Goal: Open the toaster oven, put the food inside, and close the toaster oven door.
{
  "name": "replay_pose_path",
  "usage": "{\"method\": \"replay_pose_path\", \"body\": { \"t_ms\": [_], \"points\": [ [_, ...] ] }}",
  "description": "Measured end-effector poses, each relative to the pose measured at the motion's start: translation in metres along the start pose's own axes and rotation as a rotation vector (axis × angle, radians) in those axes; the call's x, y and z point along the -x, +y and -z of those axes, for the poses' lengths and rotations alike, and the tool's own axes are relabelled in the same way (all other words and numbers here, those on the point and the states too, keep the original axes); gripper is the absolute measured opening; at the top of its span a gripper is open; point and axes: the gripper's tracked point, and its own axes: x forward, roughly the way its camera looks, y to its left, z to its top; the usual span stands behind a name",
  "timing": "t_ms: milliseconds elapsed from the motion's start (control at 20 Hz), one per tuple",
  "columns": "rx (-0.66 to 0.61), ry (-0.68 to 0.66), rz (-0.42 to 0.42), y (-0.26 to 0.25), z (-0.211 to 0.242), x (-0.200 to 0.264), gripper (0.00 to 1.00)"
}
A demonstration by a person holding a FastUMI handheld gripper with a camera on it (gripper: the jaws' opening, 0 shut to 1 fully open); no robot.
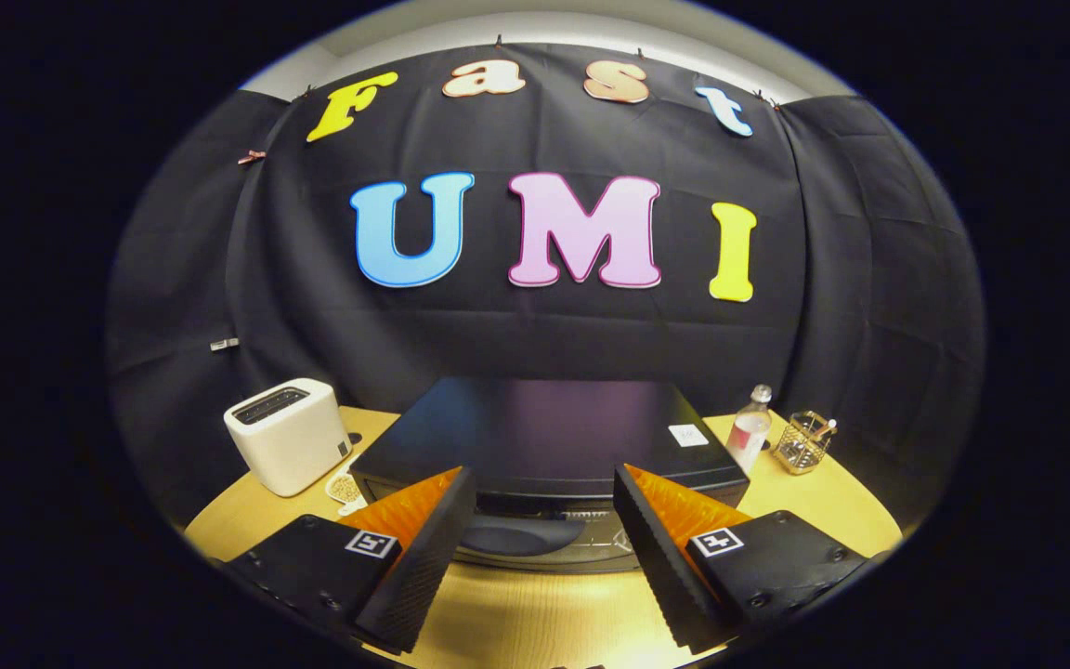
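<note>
Gripper view shows my gripper spread wide and empty, just short of the black box-shaped toaster oven on the wooden table; its door looks closed, I think, so everything remains.

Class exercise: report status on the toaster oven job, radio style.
Gripper jaws open, holding nothing. Toaster oven just ahead between the jaws, door looks closed. White toaster beside it, bottle on the other side; neither blocks the approach.
</note>
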Motion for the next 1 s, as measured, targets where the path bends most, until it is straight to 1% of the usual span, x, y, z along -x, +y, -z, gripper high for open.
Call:
{"method": "replay_pose_path", "body": {
  "t_ms": [300,450,600,650,750,850,1000],
  "points": [
    [-0.024,0.100,0.002,0.012,0.030,-0.021,0.99],
    [-0.034,0.101,0.022,0.019,0.028,-0.026,0.99],
    [0.001,0.123,0.059,0.023,0.031,-0.036,1.00],
    [0.010,0.109,0.062,0.022,0.031,-0.037,0.99],
    [-0.017,0.113,0.067,0.024,0.031,-0.033,1.00],
    [-0.003,0.125,0.061,0.023,0.035,-0.027,0.99],
    [-0.016,0.142,0.068,0.025,0.044,-0.011,1.00]
  ]
}}
